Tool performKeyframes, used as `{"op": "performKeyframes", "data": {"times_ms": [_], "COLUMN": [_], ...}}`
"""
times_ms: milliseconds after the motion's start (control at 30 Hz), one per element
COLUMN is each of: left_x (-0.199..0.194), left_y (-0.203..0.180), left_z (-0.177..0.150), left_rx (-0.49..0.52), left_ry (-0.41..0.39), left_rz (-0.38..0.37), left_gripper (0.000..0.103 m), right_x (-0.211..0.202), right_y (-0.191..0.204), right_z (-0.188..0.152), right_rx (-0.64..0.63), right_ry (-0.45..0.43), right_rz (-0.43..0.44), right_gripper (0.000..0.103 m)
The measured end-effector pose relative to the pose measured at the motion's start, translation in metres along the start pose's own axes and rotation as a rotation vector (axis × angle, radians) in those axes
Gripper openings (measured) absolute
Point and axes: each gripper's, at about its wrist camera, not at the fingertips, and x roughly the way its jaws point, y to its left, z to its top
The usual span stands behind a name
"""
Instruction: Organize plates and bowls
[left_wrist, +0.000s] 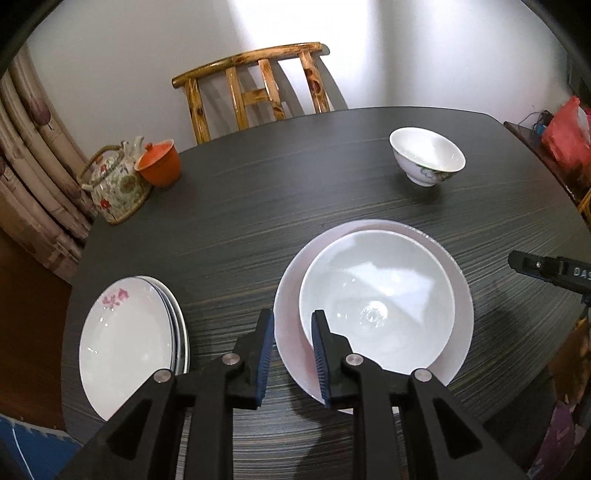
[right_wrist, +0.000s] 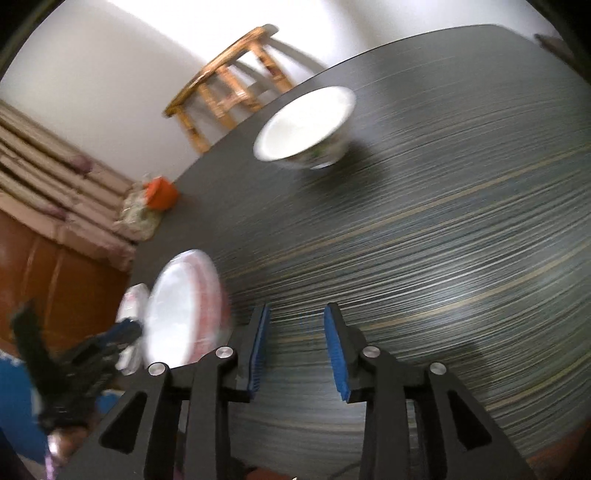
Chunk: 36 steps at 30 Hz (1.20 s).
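A dark, streak-grained round table (left_wrist: 258, 221) carries a floral teapot (left_wrist: 114, 184) beside an orange lidded cup (left_wrist: 159, 164). A stack of white plates (left_wrist: 129, 332), 1 pink plate (left_wrist: 291, 288) bearing a white bowl, and 1 small white flower-painted bowl (left_wrist: 426, 155) also rest directly on it.

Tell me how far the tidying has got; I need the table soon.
Done: a large white bowl sits in a pink plate, and flowered plates are stacked at the table's near edge. In hand: nothing; the left gripper and right gripper have open, empty jaws. Left: the small flowered bowl stands alone, far side.
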Motion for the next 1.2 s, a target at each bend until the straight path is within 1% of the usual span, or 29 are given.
{"op": "performKeyframes", "data": {"times_ms": [100, 133, 200, 267, 300, 333, 367, 400, 433, 533, 633, 700, 767, 833, 900, 933, 967, 1033, 1067, 1100, 1200], "left_x": [-0.006, -0.007, -0.009, -0.01, -0.011, -0.011, -0.01, -0.01, -0.01, -0.008, -0.005, 0.0, 0.006, 0.012, 0.02, 0.023, 0.028, 0.038, 0.043, 0.047, 0.058], "left_y": [-0.007, -0.009, -0.016, -0.024, -0.028, -0.032, -0.034, -0.038, -0.041, -0.053, -0.066, -0.075, -0.082, -0.088, -0.091, -0.091, -0.092, -0.09, -0.089, -0.088, -0.087], "left_z": [0.006, 0.008, 0.013, 0.018, 0.021, 0.024, 0.027, 0.031, 0.034, 0.045, 0.053, 0.06, 0.067, 0.072, 0.077, 0.079, 0.083, 0.089, 0.094, 0.097, 0.108], "left_rx": [0.014, 0.02, 0.035, 0.048, 0.058, 0.065, 0.068, 0.074, 0.08, 0.103, 0.122, 0.132, 0.133, 0.127, 0.108, 0.102, 0.088, 0.039, 0.004, -0.02, -0.075], "left_ry": [-0.015, -0.018, -0.028, -0.034, -0.037, -0.039, -0.04, -0.043, -0.045, -0.053, -0.058, -0.053, -0.043, -0.024, 0.004, 0.014, 0.03, 0.074, 0.099, 0.113, 0.151], "left_rz": [0.007, 0.008, 0.018, 0.024, 0.025, 0.027, 0.027, 0.025, 0.024, 0.035, 0.044, 0.046, 0.042, 0.026, -0.002, -0.016, -0.04, -0.092, -0.132, -0.158, -0.199], "left_gripper": [0.022, 0.024, 0.027, 0.029, 0.029, 0.029, 0.029, 0.029, 0.029, 0.029, 0.029, 0.029, 0.029, 0.03, 0.03, 0.03, 0.03, 0.03, 0.03, 0.03, 0.03], "right_x": [-0.003, -0.003, -0.003, -0.002, -0.001, -0.002, -0.003, -0.004, -0.005, -0.006, -0.01, -0.011, -0.012, -0.013, -0.013, -0.013, -0.013, -0.012, -0.012, -0.012, -0.014], "right_y": [-0.021, -0.03, -0.039, -0.046, -0.049, -0.051, -0.052, -0.051, -0.051, -0.053, -0.056, -0.056, -0.057, -0.056, -0.055, -0.054, -0.053, -0.052, -0.051, -0.052, -0.055], "right_z": [0.003, 0.003, 0.003, 0.001, 0.0, -0.003, -0.005, -0.008, -0.009, -0.014, -0.018, -0.018, -0.02, -0.021, -0.022, -0.023, -0.024, -0.024, -0.024, -0.023, -0.023], "right_rx": [0.023, 0.035, 0.033, 0.009, -0.004, -0.024, -0.036, -0.063, -0.078, -0.113, -0.125, -0.128, -0.128, -0.134, -0.142, -0.148, -0.154, -0.163, -0.164, -0.164, -0.148], "right_ry": [-0.024, -0.034, -0.053, -0.079, -0.093, -0.129, -0.144, -0.171, -0.184, -0.22, -0.247, -0.253, -0.26, -0.262, -0.265, -0.265, -0.265, -0.264, -0.263, -0.263, -0.271], "right_rz": [-0.041, -0.053, -0.084, -0.136, -0.163, -0.169, -0.183, -0.216, -0.231, -0.234, -0.238, -0.231, -0.226, -0.218, -0.215, -0.213, -0.211, -0.204, -0.199, -0.193, -0.167], "right_gripper": [0.03, 0.031, 0.036, 0.036, 0.034, 0.035, 0.036, 0.036, 0.036, 0.037, 0.043, 0.049, 0.05, 0.053, 0.061, 0.067, 0.069, 0.072, 0.074, 0.077, 0.079]}}
